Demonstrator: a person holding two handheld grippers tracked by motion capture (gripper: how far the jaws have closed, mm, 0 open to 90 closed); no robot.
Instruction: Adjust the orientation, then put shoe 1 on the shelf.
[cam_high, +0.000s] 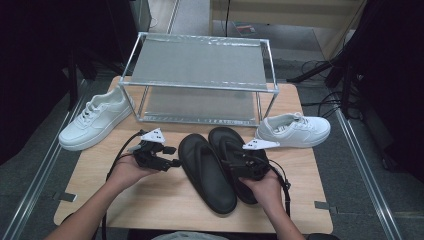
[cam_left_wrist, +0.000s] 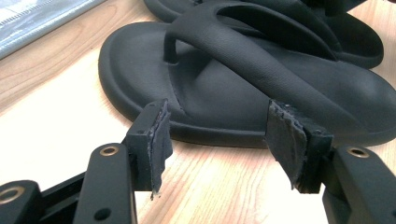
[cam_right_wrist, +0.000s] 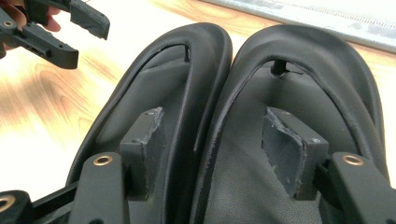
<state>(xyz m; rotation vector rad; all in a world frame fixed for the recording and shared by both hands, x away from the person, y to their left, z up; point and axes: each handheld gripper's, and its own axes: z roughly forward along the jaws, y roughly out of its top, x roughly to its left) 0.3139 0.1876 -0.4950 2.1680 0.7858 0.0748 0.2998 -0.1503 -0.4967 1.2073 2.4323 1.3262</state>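
Jaws apart; left gripper (cam_high: 172, 161) beside flip-flop (cam_high: 206, 172).

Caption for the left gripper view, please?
Left gripper, jaws open, faces the side of a black flip-flop on the wooden table.

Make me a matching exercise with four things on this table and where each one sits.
Things:
1. left white sneaker
2. right white sneaker
3. black flip-flops
4. metal rack

Places:
A. back middle of the table
B. between the two grippers
C. left of the rack
D. right of the rack, at its front corner

Pairs: 1-C, 2-D, 3-B, 4-A
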